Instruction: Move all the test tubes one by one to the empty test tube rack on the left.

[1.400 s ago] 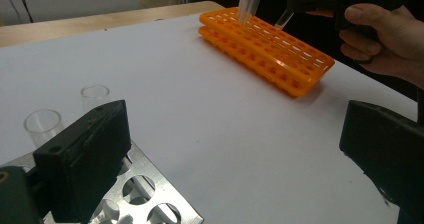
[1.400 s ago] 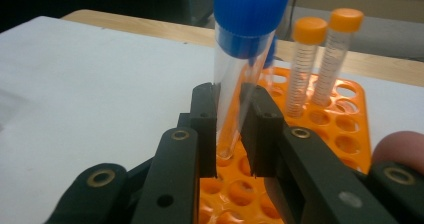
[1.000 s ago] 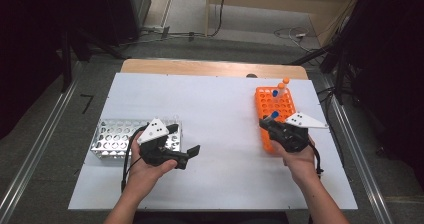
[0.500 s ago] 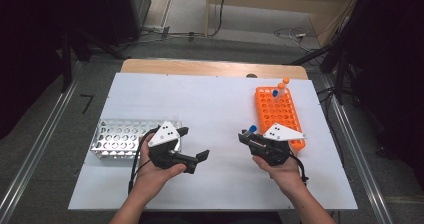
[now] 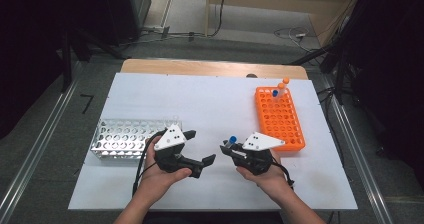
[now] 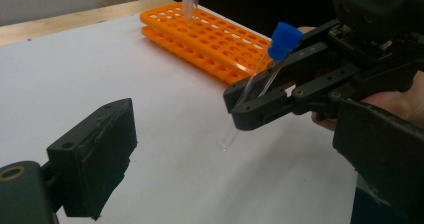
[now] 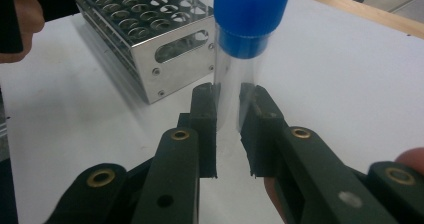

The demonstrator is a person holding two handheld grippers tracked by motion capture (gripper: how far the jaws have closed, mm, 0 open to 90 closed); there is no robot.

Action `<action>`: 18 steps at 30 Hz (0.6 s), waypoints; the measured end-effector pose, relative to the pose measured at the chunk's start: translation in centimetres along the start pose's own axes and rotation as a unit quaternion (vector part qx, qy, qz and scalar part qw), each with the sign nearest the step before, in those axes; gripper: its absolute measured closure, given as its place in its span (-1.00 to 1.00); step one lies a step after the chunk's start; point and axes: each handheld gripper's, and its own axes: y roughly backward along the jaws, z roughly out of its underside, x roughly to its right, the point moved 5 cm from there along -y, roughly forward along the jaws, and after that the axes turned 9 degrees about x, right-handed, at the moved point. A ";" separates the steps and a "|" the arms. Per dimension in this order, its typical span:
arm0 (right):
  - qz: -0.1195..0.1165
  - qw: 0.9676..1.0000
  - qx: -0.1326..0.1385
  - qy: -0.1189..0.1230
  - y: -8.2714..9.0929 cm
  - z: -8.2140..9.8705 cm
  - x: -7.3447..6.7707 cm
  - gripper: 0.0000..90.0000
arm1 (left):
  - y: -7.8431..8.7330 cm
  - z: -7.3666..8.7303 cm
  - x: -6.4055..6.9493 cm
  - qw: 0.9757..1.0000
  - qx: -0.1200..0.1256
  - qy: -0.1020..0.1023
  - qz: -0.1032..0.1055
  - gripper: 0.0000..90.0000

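Over the white table [image 5: 210,109] — right gripper [image 5: 229,148] clamps a blue-capped tube [image 7: 239,69], left gripper [image 5: 200,146] spread apart.

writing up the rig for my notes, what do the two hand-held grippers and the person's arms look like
Both are black. The left hand-held gripper and the right hand-held gripper each carry a pale three-cornered plate on top and trail a black cable. Their jaws are flat linked bars with brass-coloured rivets, ending in blocky black pads. The person's forearms are bare, with no sleeves or gloves in view.
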 end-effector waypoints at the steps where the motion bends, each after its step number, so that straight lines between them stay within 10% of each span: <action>1: -0.003 1.000 0.001 0.001 -0.1 0.0 -0.1 0.66 | -0.1 0.0 0.1 1.000 -0.002 -0.001 0.001 -0.88; 18: -0.051 0.998 -0.012 0.019 -1.1 0.0 -2.9 0.66 | -1.1 0.0 1.7 0.999 0.005 -0.021 0.027 0.04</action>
